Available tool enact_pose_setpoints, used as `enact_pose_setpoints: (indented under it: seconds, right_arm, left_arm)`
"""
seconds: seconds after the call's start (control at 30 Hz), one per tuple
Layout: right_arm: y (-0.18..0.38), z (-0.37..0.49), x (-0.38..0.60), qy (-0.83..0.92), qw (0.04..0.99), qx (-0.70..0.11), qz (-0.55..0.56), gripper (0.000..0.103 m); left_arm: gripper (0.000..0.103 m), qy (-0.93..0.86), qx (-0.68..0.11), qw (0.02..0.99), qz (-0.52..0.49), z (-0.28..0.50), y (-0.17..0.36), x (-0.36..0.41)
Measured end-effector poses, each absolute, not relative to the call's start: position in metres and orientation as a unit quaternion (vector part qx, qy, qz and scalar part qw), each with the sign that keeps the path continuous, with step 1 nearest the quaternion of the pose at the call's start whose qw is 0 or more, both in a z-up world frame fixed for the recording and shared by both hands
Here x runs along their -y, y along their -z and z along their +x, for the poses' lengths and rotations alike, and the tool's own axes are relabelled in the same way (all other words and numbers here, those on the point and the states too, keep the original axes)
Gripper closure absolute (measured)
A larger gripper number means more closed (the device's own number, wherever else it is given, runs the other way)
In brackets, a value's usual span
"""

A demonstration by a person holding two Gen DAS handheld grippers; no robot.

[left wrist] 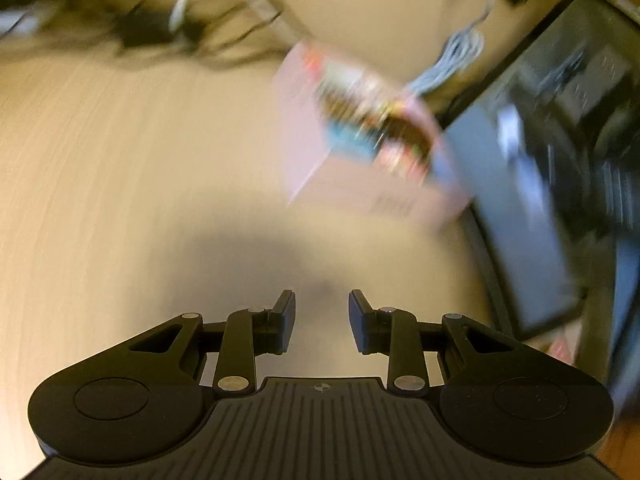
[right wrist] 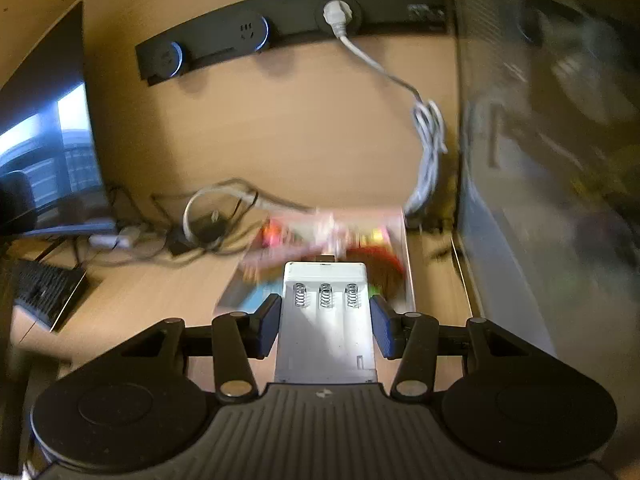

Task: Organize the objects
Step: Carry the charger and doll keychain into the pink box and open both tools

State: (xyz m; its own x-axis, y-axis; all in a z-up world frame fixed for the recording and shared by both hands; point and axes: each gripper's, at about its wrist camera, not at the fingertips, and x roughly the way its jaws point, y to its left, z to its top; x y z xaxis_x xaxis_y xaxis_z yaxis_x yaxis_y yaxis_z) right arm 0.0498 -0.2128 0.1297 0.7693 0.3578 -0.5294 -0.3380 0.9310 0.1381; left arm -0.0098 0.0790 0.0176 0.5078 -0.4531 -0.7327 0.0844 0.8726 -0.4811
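Two grippers: our right gripper (right wrist: 325, 330) clamps a white battery charger (right wrist: 326, 320), springs up, carried over the pink box (right wrist: 360, 236), probably to stow it there. Our left gripper (left wrist: 322, 322) hangs parted, empty, above the desk (left wrist: 120, 160). No writing readable; too blurred.

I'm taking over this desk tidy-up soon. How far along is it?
Nothing looks put away yet. In hand: the right gripper is clamped on a white battery charger; the left gripper is empty over the bare desk. Left: the pink box, the black cables and the white cord lie loose.
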Motion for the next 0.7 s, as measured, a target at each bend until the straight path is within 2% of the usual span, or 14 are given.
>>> enact_pose_setpoints:
  seconds: [0.17,0.2,0.23,0.3,0.37,0.43,0.5,0.7]
  right_arm:
    - [-0.141,0.117,0.181,-0.167,0.95,-0.26,0.036,0.056]
    - [-0.14,0.129,0.174,-0.156,0.955,-0.249,0.036,0.05]
    - [-0.136,0.139,0.167,-0.151,0.958,-0.244,0.028,0.038]
    - [-0.124,0.152,0.154,-0.139,0.956,-0.258,0.014,0.037]
    - [-0.111,0.148,0.153,-0.151,0.945,-0.287,0.032,0.037]
    - [-0.097,0.131,0.154,-0.162,0.937,-0.306,0.038,0.028]
    - [-0.085,0.109,0.158,-0.157,0.936,-0.313,0.024,0.025]
    - [-0.066,0.072,0.184,-0.136,0.928,-0.347,0.0,0.022]
  left_arm:
    - [0.071,0.138,-0.479,0.847,-0.188,-0.052,-0.016,-0.101]
    - [0.071,0.133,-0.475,0.851,-0.182,-0.057,-0.019,-0.105]
    - [0.071,0.125,-0.47,0.856,-0.176,-0.061,-0.022,-0.11]
    - [0.071,0.108,-0.462,0.862,-0.177,-0.065,-0.027,-0.12]
    - [0.071,0.097,-0.461,0.861,-0.193,-0.066,-0.026,-0.133]
    - [0.071,0.089,-0.464,0.859,-0.197,-0.062,-0.024,-0.137]
    - [0.071,0.089,-0.467,0.858,-0.197,-0.052,-0.02,-0.137]
    - [0.071,0.147,-0.419,0.877,-0.186,0.006,-0.05,-0.109]
